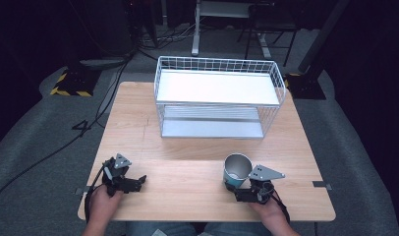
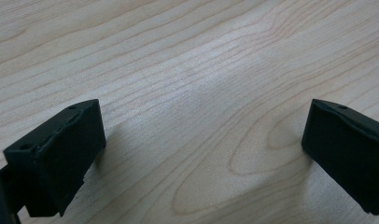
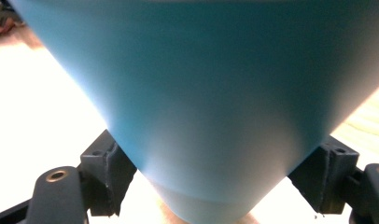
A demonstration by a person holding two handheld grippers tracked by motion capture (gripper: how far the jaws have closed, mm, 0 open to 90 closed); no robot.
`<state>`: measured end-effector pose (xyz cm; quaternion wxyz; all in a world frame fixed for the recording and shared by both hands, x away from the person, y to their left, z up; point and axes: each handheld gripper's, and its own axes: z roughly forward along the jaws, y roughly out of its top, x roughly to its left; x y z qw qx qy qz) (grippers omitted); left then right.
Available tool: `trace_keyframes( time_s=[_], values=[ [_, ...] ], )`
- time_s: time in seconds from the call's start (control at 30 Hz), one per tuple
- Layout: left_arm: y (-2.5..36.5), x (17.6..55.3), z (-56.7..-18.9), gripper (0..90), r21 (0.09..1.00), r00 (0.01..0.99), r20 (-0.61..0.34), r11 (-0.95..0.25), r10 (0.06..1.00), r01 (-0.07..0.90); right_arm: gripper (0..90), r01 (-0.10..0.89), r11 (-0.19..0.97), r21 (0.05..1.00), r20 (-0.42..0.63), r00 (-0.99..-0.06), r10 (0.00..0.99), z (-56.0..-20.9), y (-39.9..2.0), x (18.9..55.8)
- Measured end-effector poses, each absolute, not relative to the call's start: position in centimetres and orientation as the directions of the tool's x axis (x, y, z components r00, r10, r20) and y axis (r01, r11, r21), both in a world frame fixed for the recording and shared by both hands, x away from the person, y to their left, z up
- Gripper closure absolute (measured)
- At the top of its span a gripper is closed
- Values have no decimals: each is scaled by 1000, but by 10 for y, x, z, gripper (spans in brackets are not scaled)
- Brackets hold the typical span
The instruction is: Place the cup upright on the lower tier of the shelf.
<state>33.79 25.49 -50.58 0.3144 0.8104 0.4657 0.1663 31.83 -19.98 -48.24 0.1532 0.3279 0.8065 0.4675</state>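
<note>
A blue paper cup [image 1: 237, 169] with a pale inside stands upright near the table's front right. In the right gripper view the cup [image 3: 201, 93] looms close, and both black jaws press its lower sides. My right gripper [image 1: 235, 189] [image 3: 213, 182] is shut on the cup from the near side. At the front left, my left gripper [image 1: 140, 181] rests low over the wood. Its jaws stand wide apart in the left gripper view, with only bare wood grain between them; the left gripper [image 2: 201, 154] is open.
A white wire rack [image 1: 217, 88] with two shelves stands at the back middle of the wooden table [image 1: 187, 147]. Bare wood lies between the rack and both grippers. Cables and desk legs sit on the dark floor beyond.
</note>
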Motion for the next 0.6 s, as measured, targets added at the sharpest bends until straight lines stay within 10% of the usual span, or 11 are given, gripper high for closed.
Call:
trace_keyframes(
  time_s=[0.6],
  values=[
    [255, 338, -506, 0, 665, 511, -23, -369, 859, 650, 236, 404, 292, 867, 64, -672, 738, -458, -189, 356]
  ],
)
